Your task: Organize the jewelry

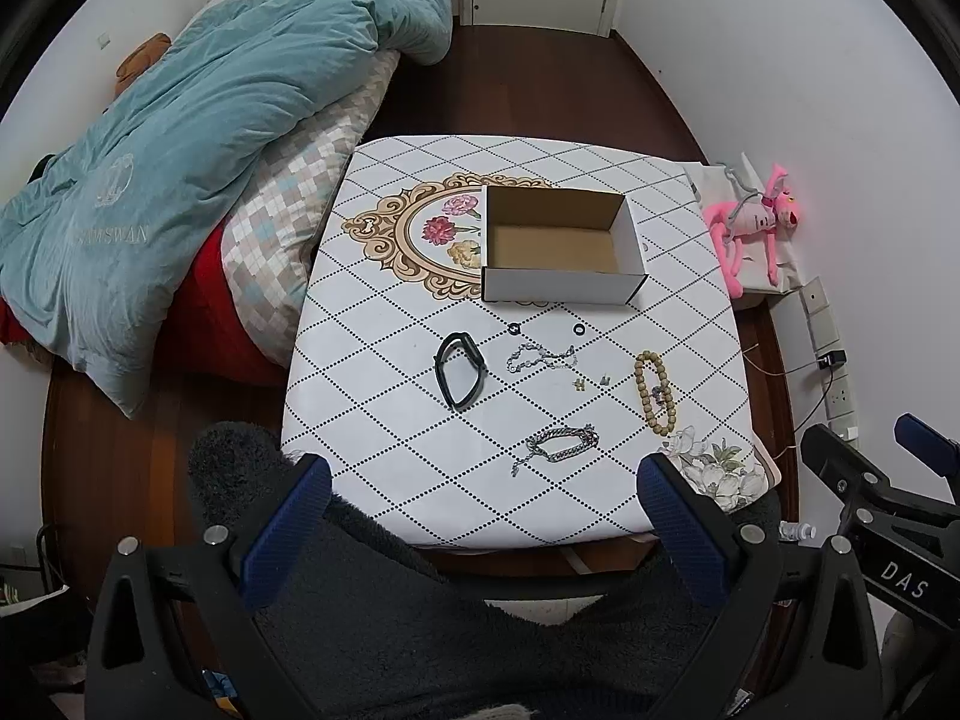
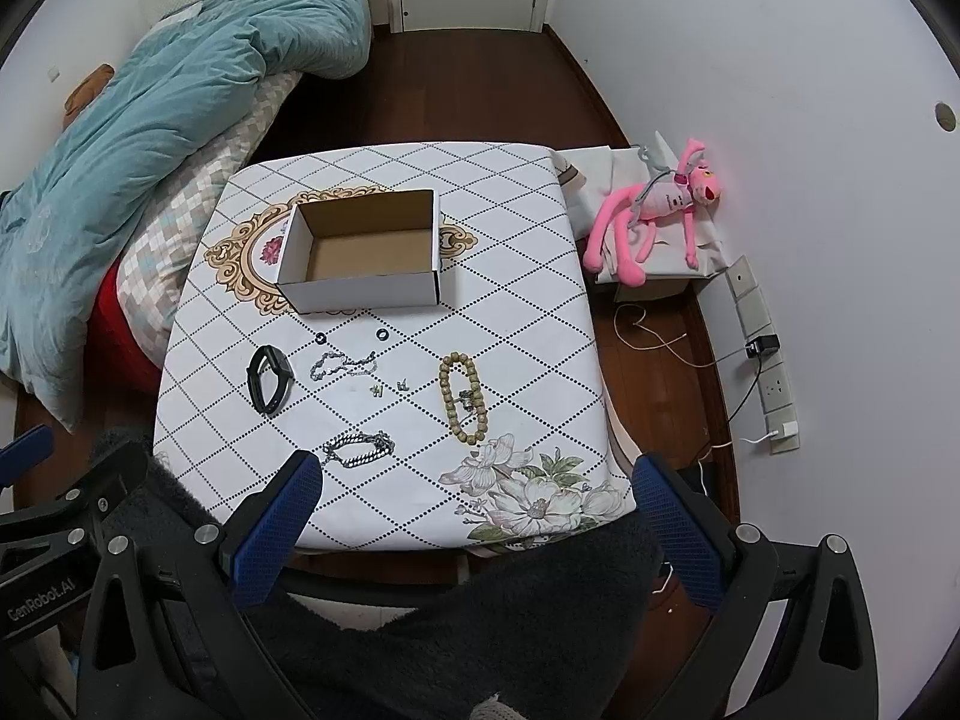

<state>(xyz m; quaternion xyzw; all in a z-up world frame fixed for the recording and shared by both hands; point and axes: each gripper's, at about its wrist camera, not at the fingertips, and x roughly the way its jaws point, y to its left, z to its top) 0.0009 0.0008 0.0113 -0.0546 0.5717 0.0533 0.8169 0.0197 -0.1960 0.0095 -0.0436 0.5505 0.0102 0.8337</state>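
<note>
A smooth printed cloth is covering the desk [image 2: 516,276], looking slightly sheeny. The box [image 2: 360,294] is showing matt white card outside and raw brown cardboard inside. The bead bracelet [image 2: 462,399] is looking like dull wood — the chain bracelet [image 2: 358,450] is glinting as bright metal, and the black band [image 2: 270,381] is appearing as matt rubbery plastic. The left gripper [image 1: 480,531] and right gripper [image 2: 474,531] are showing ribbed blue pads on matt black plastic — fuzzy dark fleece is lying below them.

Open box [image 1: 564,246] blocks table's [image 1: 384,480] far half, scattered jewelry before it, near edge reachable
</note>
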